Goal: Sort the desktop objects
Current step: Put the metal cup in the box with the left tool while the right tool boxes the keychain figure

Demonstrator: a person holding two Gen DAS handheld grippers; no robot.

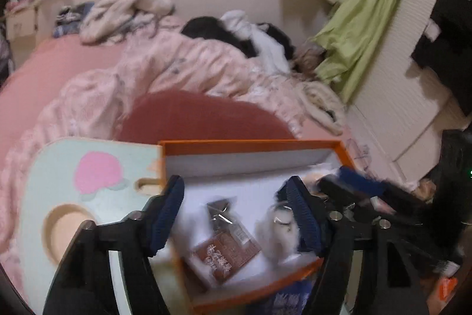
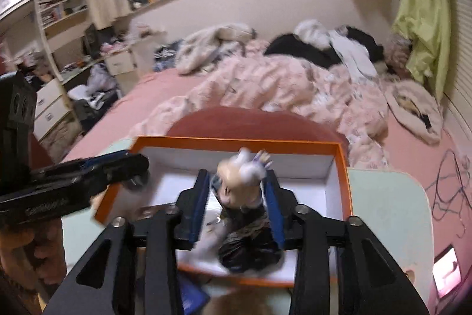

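Both tongs hover over the orange box (image 2: 343, 167) mid-frame: left tongs (image 1: 236, 214) released above the brown packet (image 1: 225, 253), right tongs (image 2: 237, 207) loose around the doll (image 2: 244, 188). Dropping-off step; next I'd lift clear.

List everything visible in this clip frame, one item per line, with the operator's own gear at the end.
box: one, orange outside, white inside, on the tray table
brown packet: one, brown with print, in the box
white fluffy item: one, white, in the box right of the packet
doll: one, pale hair, dark clothes, between the right gripper's fingers; blurred, so contact unclear
tray table: one, pale green with pink shape, on the bed
quilt: one, pink, rumpled on the bed
green cloth: one, hanging at right
left gripper: black with blue pads, open over the box
right gripper: black with blue pads, around the doll
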